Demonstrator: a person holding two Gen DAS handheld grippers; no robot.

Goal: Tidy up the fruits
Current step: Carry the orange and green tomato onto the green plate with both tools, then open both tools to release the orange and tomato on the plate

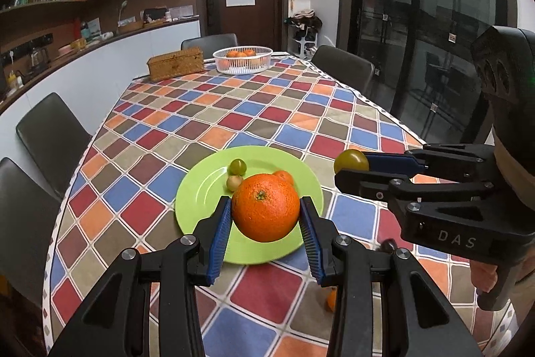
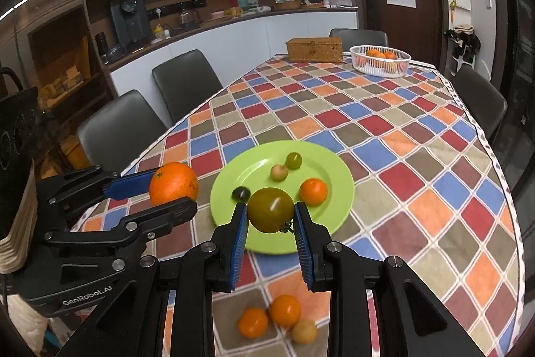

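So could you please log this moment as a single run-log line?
left gripper: shut on orange | right gripper: shut on green tomato | both above green plate | plate: four small fruits

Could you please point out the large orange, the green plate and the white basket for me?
large orange (image 1: 265,206): left wrist view, middle of its peel.
green plate (image 2: 314,153): right wrist view, bare far rim.
white basket (image 2: 379,67): right wrist view, slatted front wall.

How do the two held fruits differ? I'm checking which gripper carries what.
The orange in the left gripper is bright orange with pebbled skin; the tomato in the right gripper is olive green and smooth. The orange is clearly bigger, so the left jaws stand wider. The orange's stem end faces the camera; the tomato's stem sits low at its side. Both are round and clamped between blue pads above the green plate.
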